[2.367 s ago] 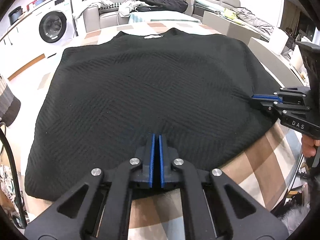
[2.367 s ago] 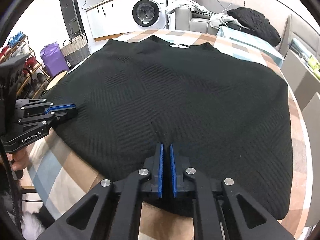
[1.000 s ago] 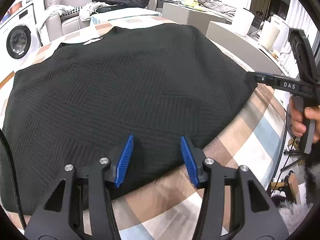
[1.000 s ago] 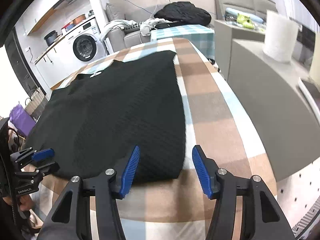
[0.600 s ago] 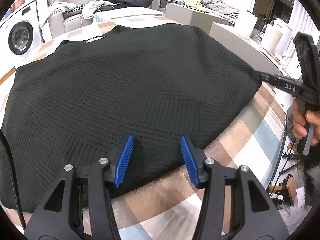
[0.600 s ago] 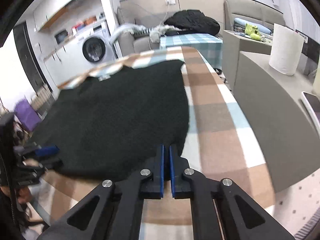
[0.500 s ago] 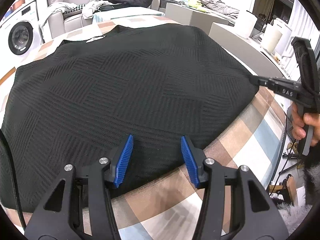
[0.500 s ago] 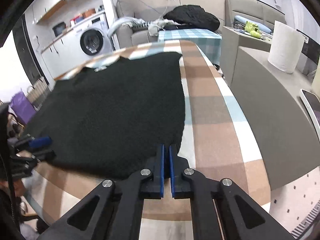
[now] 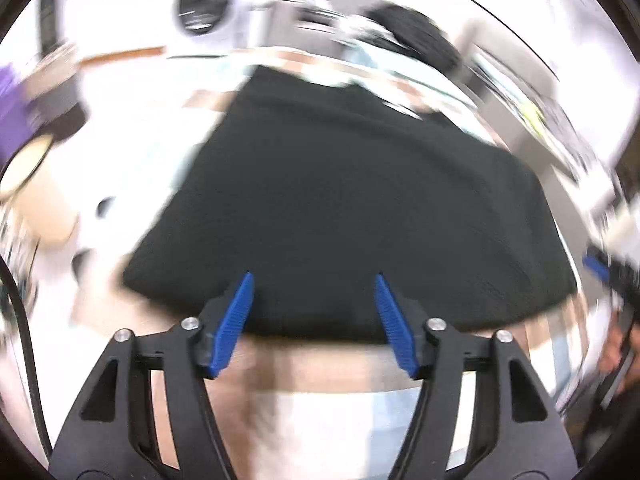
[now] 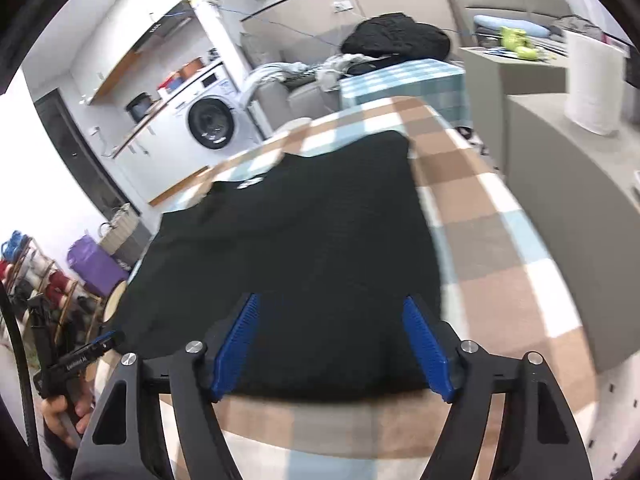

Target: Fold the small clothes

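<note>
Since the earlier frame, we note the right gripper point(image 10: 330, 344) has released the black garment point(image 10: 304, 248); both it and the left gripper point(image 9: 314, 320) are opening, holding nothing. The garment lies flat on the checked tablecloth point(image 10: 492, 240).

The top point(image 10: 320, 248) is matt black knit cloth. It lies on a checked woven cloth point(image 10: 492, 240) covering the table. Each claw point(image 10: 330, 344) has matt black plastic arms, ribbed blue pads point(image 10: 424, 344) and shiny metal screws point(image 10: 195, 347). The washer point(image 10: 208, 120), upper left, looks glossy white.
</note>
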`<state>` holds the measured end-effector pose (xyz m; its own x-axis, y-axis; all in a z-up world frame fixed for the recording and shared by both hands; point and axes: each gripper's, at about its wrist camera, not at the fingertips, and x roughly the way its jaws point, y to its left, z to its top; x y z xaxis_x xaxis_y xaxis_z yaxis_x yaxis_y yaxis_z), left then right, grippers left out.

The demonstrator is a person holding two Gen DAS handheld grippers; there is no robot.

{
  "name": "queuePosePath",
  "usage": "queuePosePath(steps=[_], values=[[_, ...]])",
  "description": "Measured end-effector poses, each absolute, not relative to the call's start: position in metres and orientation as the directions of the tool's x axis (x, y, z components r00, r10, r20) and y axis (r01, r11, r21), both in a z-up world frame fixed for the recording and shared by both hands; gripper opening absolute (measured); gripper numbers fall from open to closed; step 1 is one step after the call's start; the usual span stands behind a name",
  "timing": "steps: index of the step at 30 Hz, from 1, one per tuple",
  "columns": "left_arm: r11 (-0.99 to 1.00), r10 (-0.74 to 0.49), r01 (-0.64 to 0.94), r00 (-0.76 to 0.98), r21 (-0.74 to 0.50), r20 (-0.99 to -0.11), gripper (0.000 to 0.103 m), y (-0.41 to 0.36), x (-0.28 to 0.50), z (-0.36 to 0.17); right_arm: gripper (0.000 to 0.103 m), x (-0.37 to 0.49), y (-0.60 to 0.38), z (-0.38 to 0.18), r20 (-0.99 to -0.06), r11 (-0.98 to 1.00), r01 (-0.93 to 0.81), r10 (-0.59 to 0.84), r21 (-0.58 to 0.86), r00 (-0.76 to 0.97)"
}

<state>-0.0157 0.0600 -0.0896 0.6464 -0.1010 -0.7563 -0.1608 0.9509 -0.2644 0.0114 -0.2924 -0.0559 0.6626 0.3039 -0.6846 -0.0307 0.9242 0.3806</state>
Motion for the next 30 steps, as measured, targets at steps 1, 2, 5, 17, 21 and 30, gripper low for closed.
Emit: queuePosePath(steps=[1,2,5,17,21,30], values=[[0.934,-0.092,-0.207,0.649,-0.292,-0.755,0.061,0.075,-0.022,-0.090,0.076,0.014,-0.286,-0.056,-0.686,0.925,-0.046,0.313,0.377,0.657],[0.918,-0.091,-0.240,0.647,-0.316,-0.757,0.061,0.086,-0.027,-0.092,0.076,0.016,-0.278,-0.057,-0.688,0.925,-0.064,0.322,0.373,0.651],[0.873,-0.110,-0.305,0.639,-0.381,-0.762,0.062,0.113,-0.038,-0.104,0.076,0.026,-0.258,-0.059,-0.693,0.921,-0.103,0.353,0.375,0.628],[0.856,-0.111,-0.308,0.673,-0.414,-0.731,0.057,0.121,0.005,-0.120,0.076,0.040,-0.202,-0.057,-0.690,0.915,-0.191,0.395,0.355,0.607],[0.841,-0.086,-0.343,0.680,-0.419,-0.728,0.018,0.125,0.031,-0.126,0.076,0.046,-0.193,-0.062,-0.699,0.917,-0.196,0.394,0.348,0.597],[0.873,-0.044,-0.303,0.731,-0.382,-0.681,0.015,0.116,0.022,-0.110,0.076,0.051,-0.197,-0.072,-0.739,0.938,-0.169,0.342,0.302,0.580]])
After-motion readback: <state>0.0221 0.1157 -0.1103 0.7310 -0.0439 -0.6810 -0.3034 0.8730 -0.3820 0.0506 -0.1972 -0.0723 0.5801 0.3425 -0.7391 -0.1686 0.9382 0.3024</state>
